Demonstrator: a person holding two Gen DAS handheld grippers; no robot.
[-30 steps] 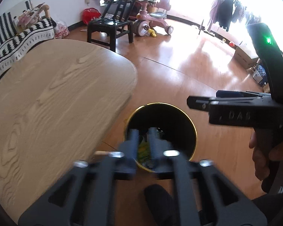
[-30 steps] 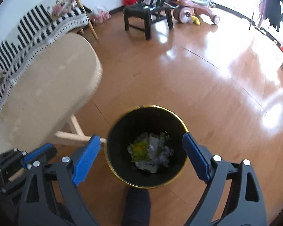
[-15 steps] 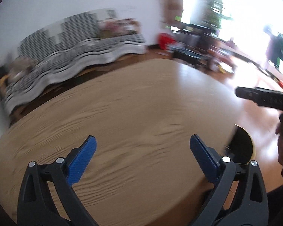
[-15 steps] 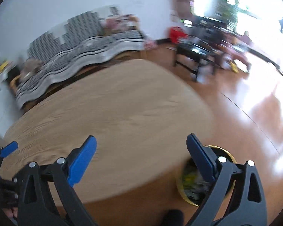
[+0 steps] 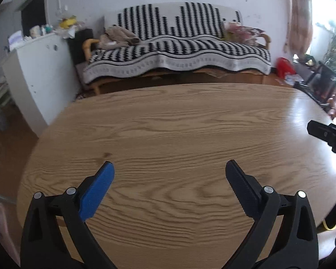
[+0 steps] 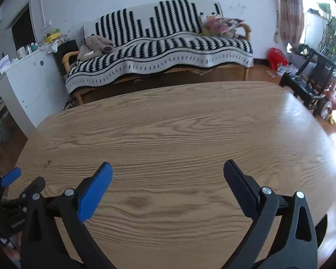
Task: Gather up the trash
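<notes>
Above the wooden counter (image 5: 179, 134), left tool (image 5: 168, 179) and right tool (image 6: 166, 177) both hang with fingers spread wide, gripping nothing. A black bin (image 6: 322, 226) peeks past the counter's right edge.

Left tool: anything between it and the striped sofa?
Only bare wooden table, then floor, between the left tool and the sofa, in the left wrist view.

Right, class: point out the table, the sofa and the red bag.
table (image 6: 168, 134), right wrist view, bare middle of top.
sofa (image 6: 168, 44), right wrist view, striped seat cover.
red bag (image 6: 276, 58), right wrist view, its middle.
</notes>
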